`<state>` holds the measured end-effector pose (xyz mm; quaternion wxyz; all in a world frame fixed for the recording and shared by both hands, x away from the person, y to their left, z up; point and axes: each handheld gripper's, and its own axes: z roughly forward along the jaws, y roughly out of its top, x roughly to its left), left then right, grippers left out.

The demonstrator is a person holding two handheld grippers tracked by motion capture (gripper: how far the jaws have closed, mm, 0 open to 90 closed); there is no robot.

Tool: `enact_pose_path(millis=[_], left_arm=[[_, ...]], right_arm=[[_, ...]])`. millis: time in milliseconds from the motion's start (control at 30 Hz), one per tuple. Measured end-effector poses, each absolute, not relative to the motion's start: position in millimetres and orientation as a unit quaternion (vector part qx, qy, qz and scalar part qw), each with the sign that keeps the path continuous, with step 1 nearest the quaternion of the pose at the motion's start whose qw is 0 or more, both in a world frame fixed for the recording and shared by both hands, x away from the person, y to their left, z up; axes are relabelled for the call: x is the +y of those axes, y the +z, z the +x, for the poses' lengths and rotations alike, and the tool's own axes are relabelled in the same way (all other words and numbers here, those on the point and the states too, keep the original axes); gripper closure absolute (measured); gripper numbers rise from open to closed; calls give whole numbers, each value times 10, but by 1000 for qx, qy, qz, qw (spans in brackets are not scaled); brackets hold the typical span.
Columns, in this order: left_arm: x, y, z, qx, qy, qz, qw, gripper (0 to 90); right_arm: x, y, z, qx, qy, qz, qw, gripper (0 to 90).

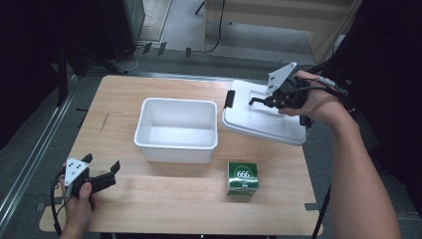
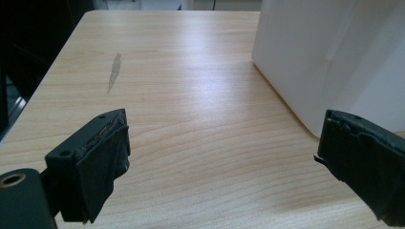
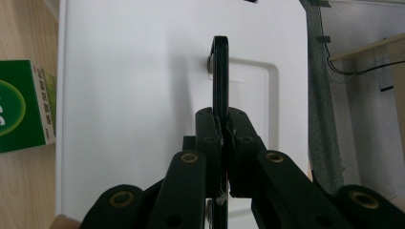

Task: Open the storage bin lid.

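Note:
A white lid (image 1: 259,117) hangs tilted over the table's right edge, carried by its black handle (image 1: 256,100). My right gripper (image 1: 266,102) is shut on that handle. The right gripper view looks down on the lid (image 3: 133,86): the thin handle (image 3: 220,71) stands on edge, pinched between the closed jaws of the right gripper (image 3: 223,126). An open white bin (image 1: 174,152) stands mid-table, left of the lid. At the front left my left gripper (image 1: 103,162) rests open near the table, and the left gripper (image 2: 224,131) has nothing between its pads, with the bin's wall (image 2: 325,57) ahead to the right.
A green box (image 1: 243,177) marked 666 stands in front of the bin's right corner, also visible as the green box (image 3: 21,105) beside the lid. A black latch (image 1: 229,99) sits on the lid's left end. Bare wooden table (image 2: 191,95) lies ahead of the left gripper.

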<state>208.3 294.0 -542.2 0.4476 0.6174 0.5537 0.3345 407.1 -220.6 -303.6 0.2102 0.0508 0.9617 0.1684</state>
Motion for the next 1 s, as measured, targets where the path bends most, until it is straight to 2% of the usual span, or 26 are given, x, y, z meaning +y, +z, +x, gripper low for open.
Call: enact_pose_path(millis=[467, 733, 1000], left_arm=[[2931, -5422, 2082, 553, 336, 619, 445, 45], [2940, -5422, 2077, 553, 334, 617, 449, 45], [2939, -5422, 2077, 554, 333, 617, 449, 45]], right_arm=[[-2449, -3453, 4150, 961, 159, 78, 210, 860], [-2475, -3658, 4206, 962, 146, 92, 214, 861], [-2463, -3892, 4262, 965, 144, 98, 198, 861]])
